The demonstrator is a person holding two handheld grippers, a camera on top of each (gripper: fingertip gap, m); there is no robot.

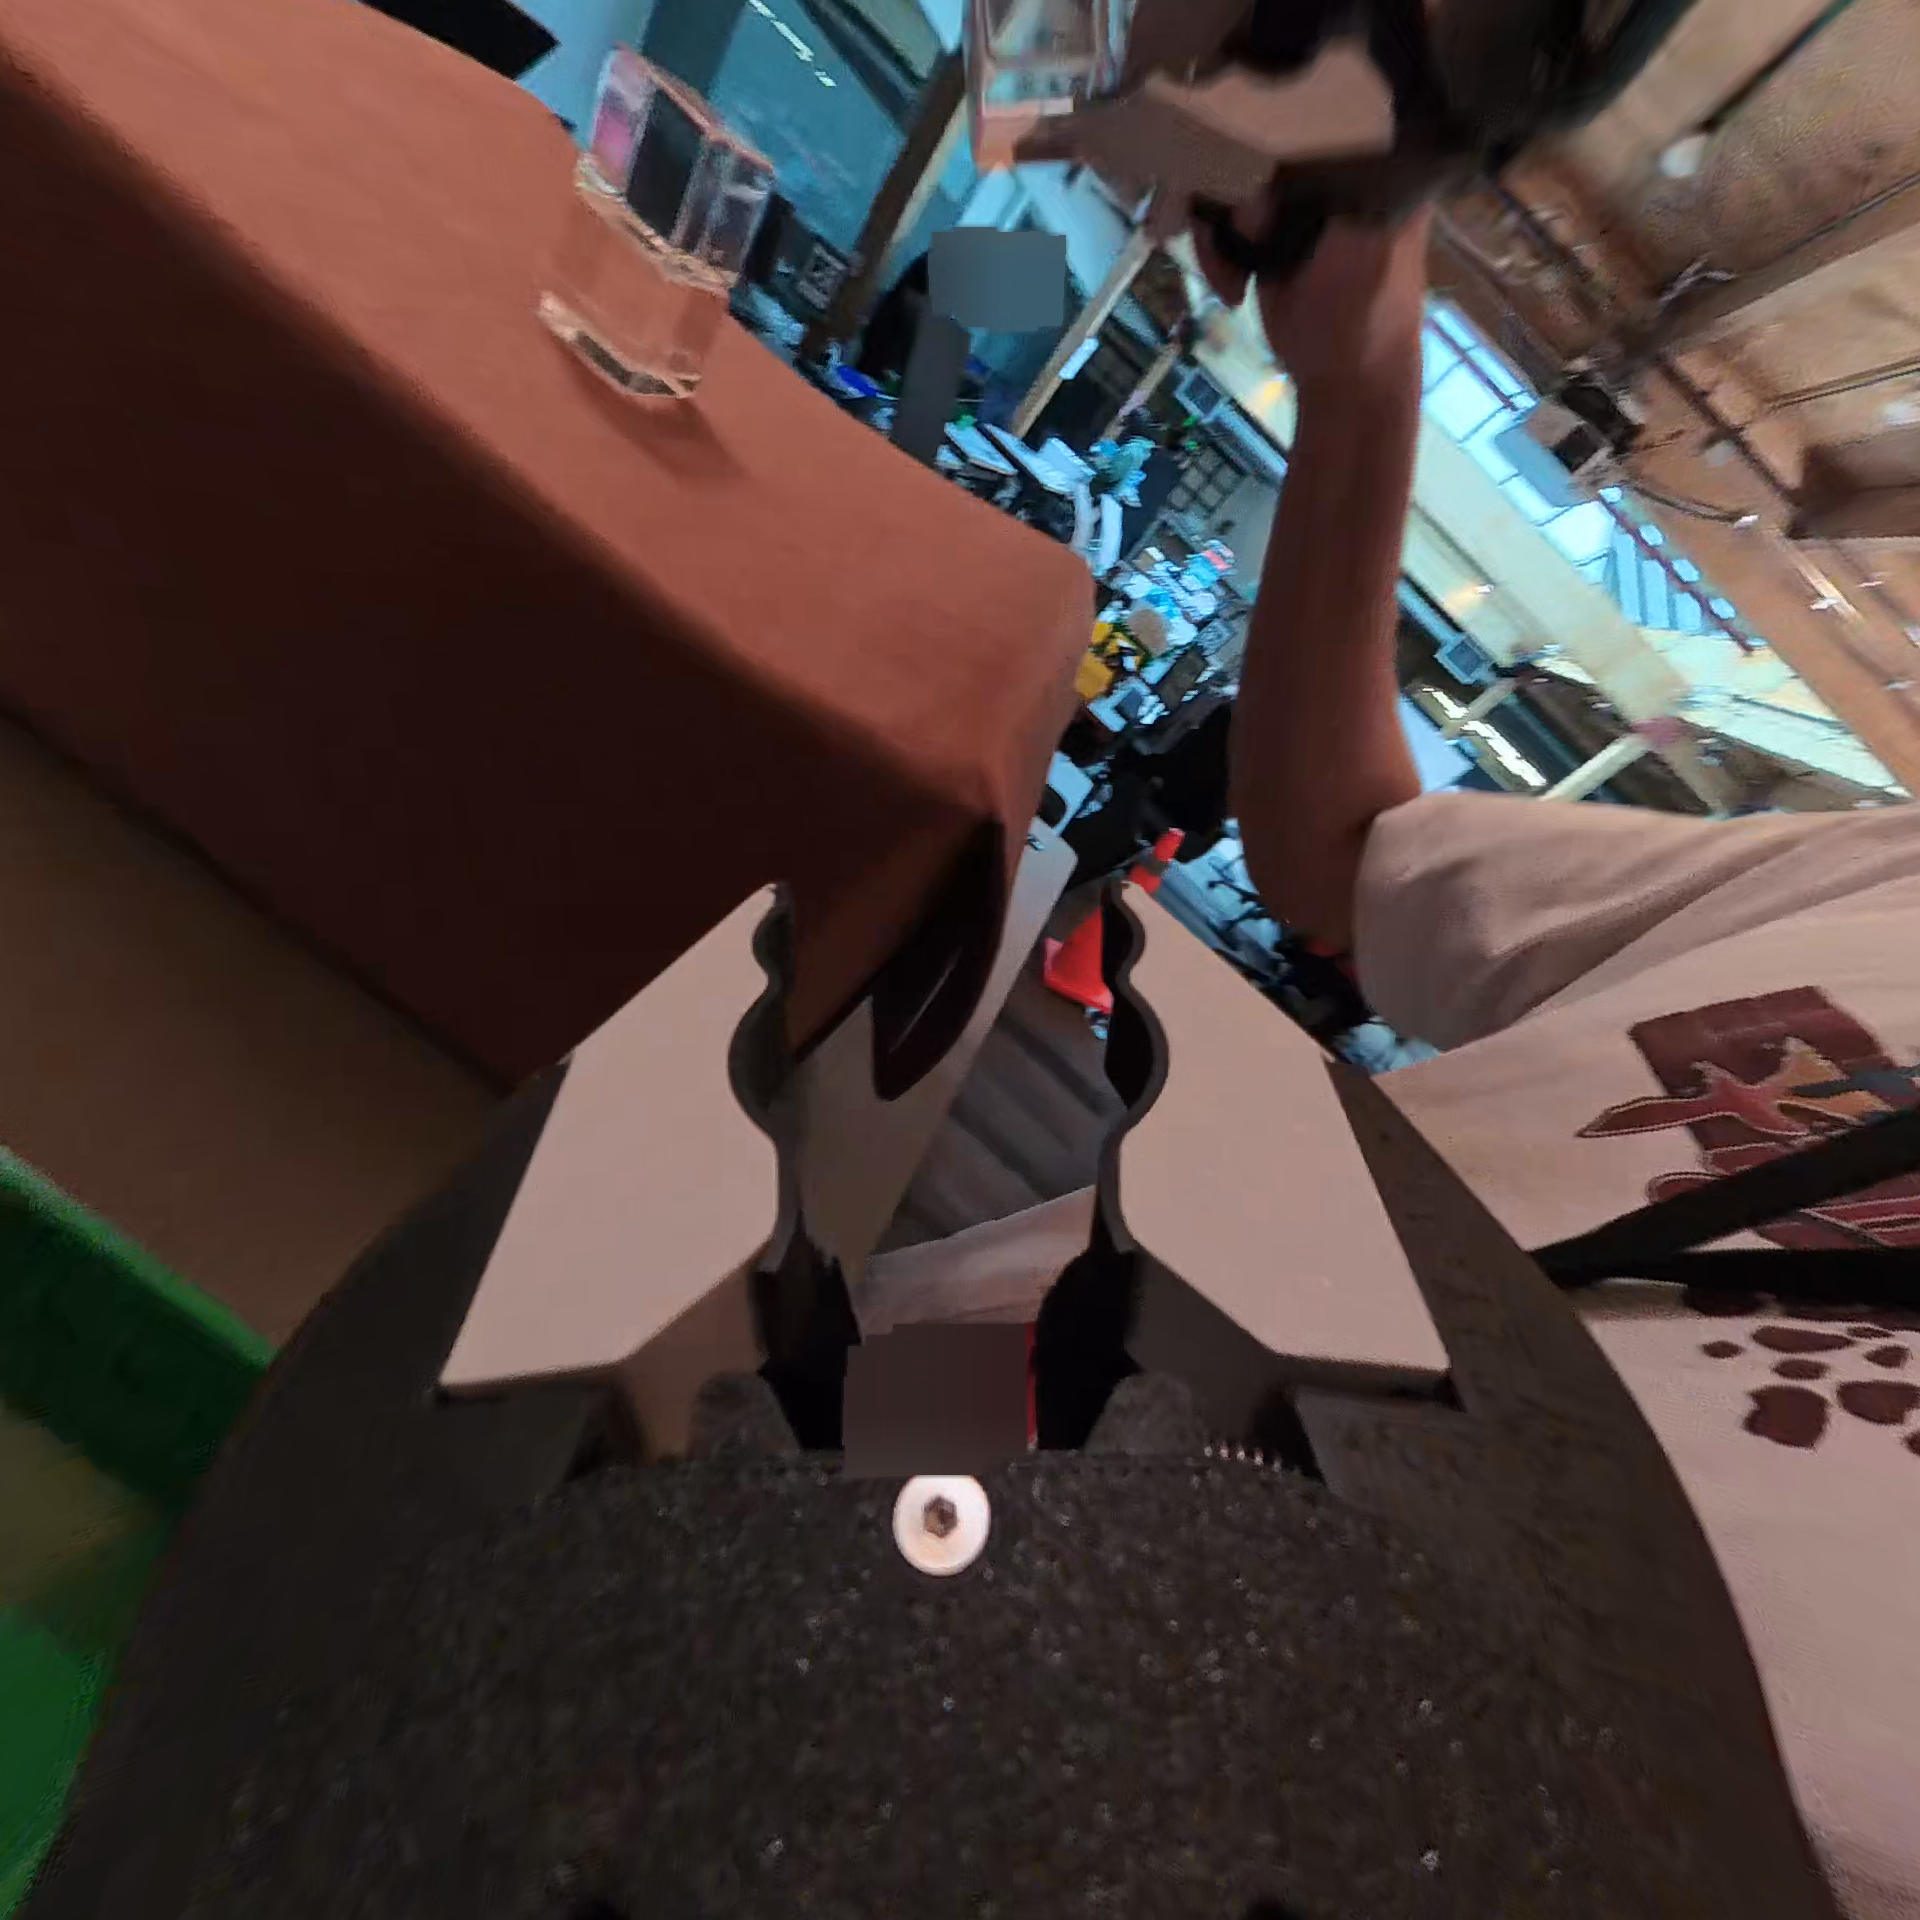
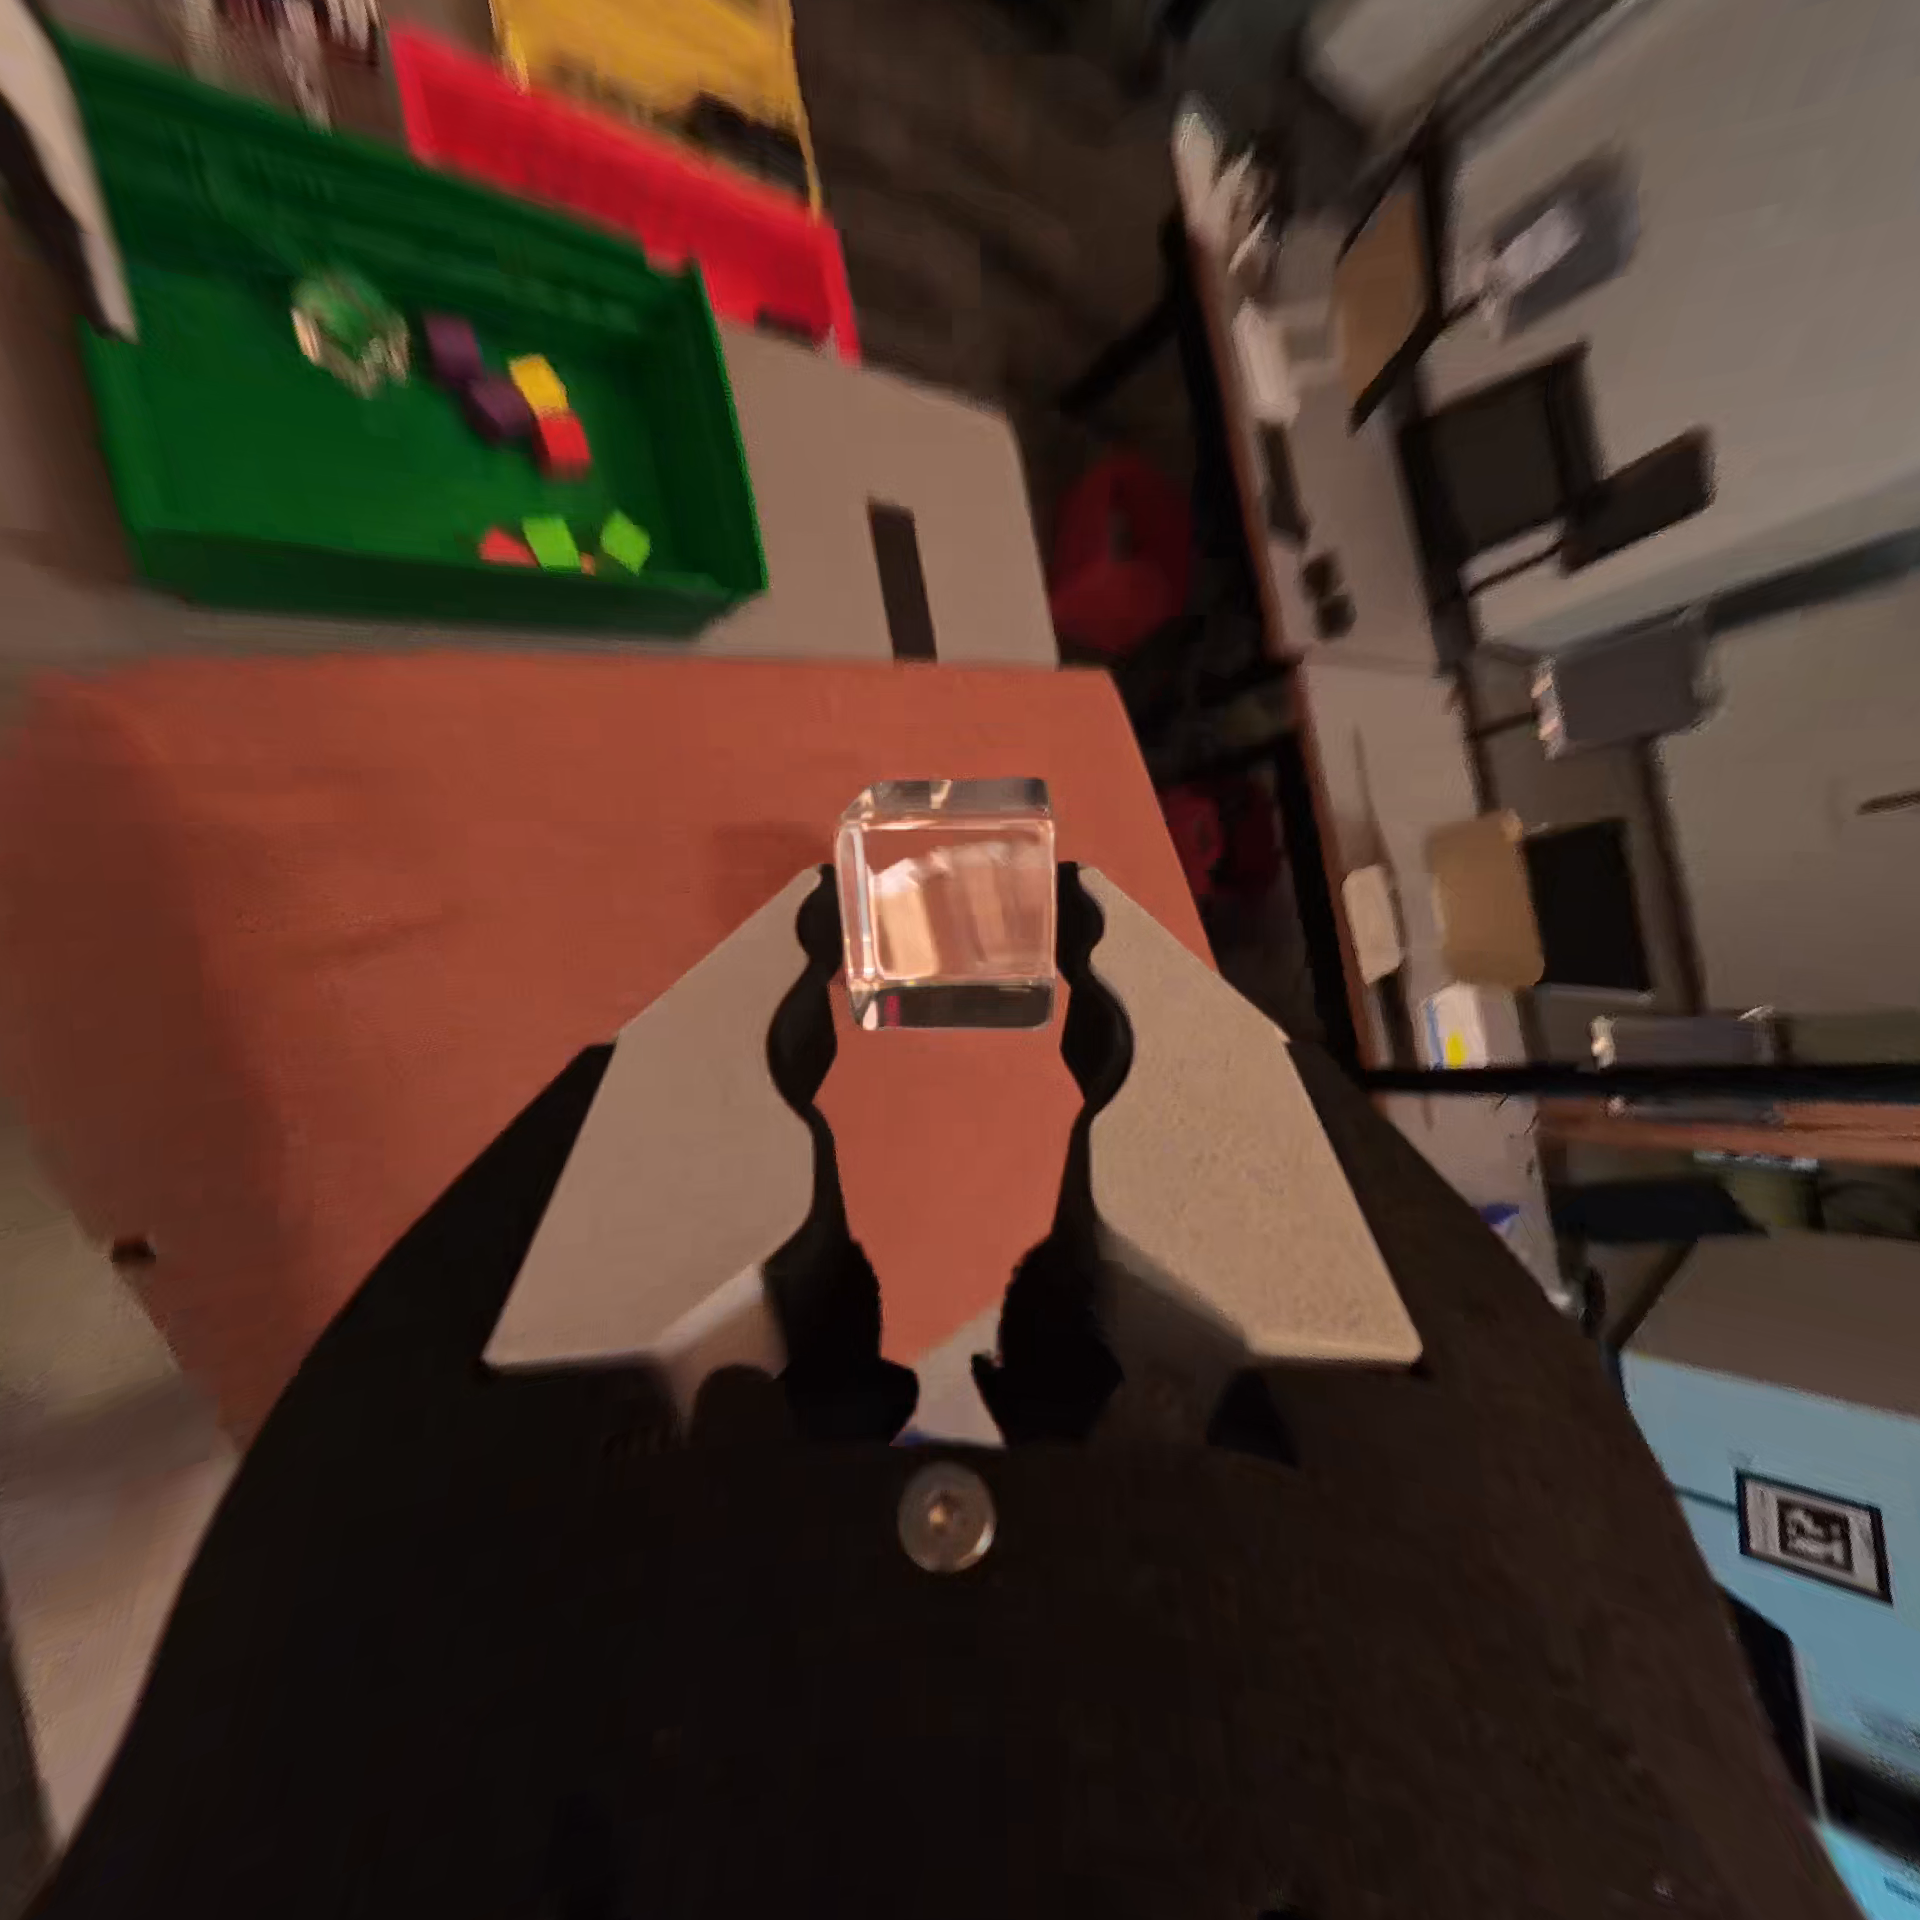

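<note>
The right gripper (image 2: 948,914) is clamping a clear cube (image 2: 945,902) between its fingertips and holding it in the air above the rust-brown cloth (image 2: 416,883); the black pads are pressing the cube's two side faces near the tips. A hold this shallow on a slick, glassy block is, I would judge, best kept level and steady, since a tilt could let it slide out.

The left gripper (image 1: 945,997) is hanging low by the table corner with its jaws apart and nothing between them, pointing up past the draped edge of the cloth toward the person's cream shirt (image 1: 1558,935).

Farther along the tabletop, other clear blocks (image 1: 665,218) are standing together, seemingly stacked, though blur is hiding how many.

Beyond the cloth, a green bin (image 2: 208,520) is sitting on the table's far side. It is holding small coloured blocks (image 2: 540,416), purple, yellow, red and lime, loose on its floor, plus one clear block (image 2: 348,332). A red bin (image 2: 623,177) is standing just behind it; what it is holding I cannot tell.
</note>
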